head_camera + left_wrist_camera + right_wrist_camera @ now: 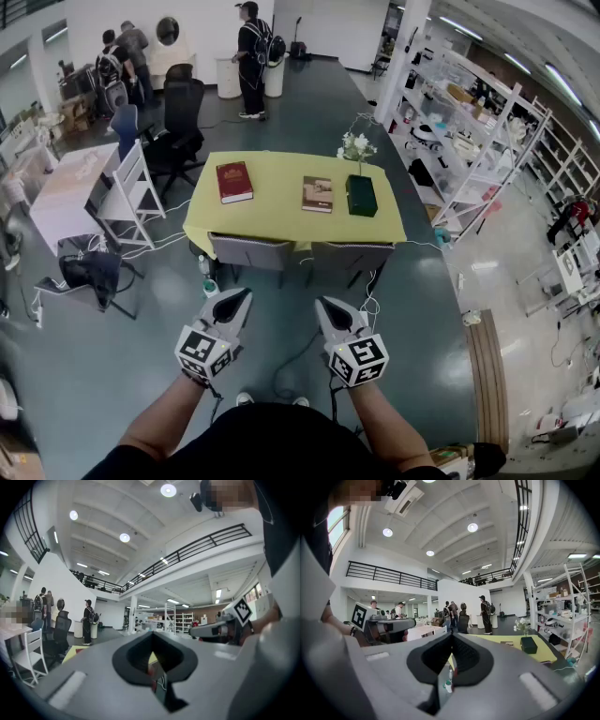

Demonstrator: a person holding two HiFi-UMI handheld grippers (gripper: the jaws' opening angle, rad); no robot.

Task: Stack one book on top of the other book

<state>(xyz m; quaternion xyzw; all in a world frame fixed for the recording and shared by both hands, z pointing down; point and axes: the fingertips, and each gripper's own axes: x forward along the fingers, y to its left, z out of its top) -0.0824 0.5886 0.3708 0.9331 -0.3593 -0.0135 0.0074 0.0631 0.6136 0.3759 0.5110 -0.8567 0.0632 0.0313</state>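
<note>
Only overhead: red book (234, 181), brown book (318, 193).

Yellow-clothed table (279, 217) with dark green box (361, 196) beside white flowers (356, 145), black office chair (182, 114) beyond

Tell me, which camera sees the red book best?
The head view: the red book lies whole, cover up, on the yellow table. The left gripper view shows at most a blurry red sliver far off; the right gripper view does not show it.
</note>
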